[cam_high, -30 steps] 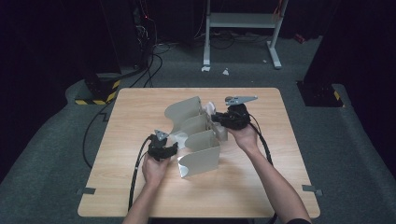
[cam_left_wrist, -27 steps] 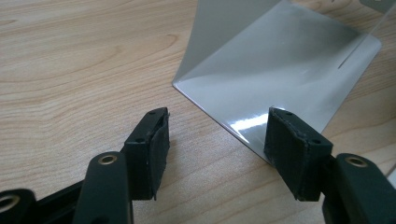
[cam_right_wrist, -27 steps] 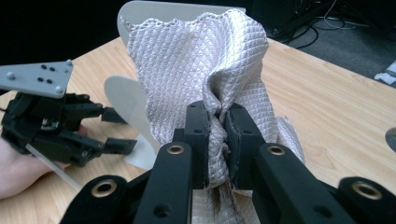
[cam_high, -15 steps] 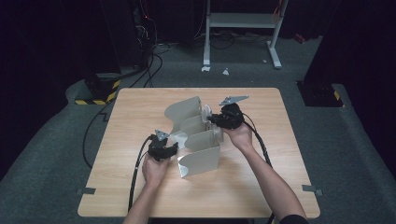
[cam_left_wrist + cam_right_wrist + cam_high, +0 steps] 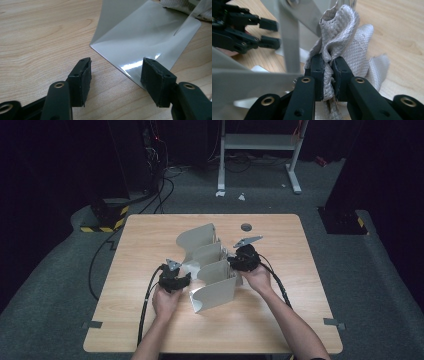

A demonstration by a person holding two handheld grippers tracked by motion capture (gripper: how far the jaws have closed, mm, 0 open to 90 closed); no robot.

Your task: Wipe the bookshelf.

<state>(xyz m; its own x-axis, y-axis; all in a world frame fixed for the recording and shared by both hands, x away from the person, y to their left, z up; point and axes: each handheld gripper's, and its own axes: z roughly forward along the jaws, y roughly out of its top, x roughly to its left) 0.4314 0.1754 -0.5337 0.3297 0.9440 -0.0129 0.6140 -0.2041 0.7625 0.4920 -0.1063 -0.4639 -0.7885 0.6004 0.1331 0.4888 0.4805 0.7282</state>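
Lowered since a second ago, the right gripper (image 5: 233, 262) now sits close against the grey metal file rack (image 5: 212, 272), jaws pinched on a bunched grey textured cloth (image 5: 342, 42) beside the rack's dividers. Left gripper (image 5: 187, 279) rests low at the rack's near-left corner, jaws wide apart and holding nothing, forearm reaching up from the table's near edge. Both work on a light wooden table (image 5: 150, 240); dark carpet and a metal stand (image 5: 257, 142) lie behind.

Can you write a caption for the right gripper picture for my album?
The right gripper pinches a bunched grey cloth beside a metal rack on the wooden table.
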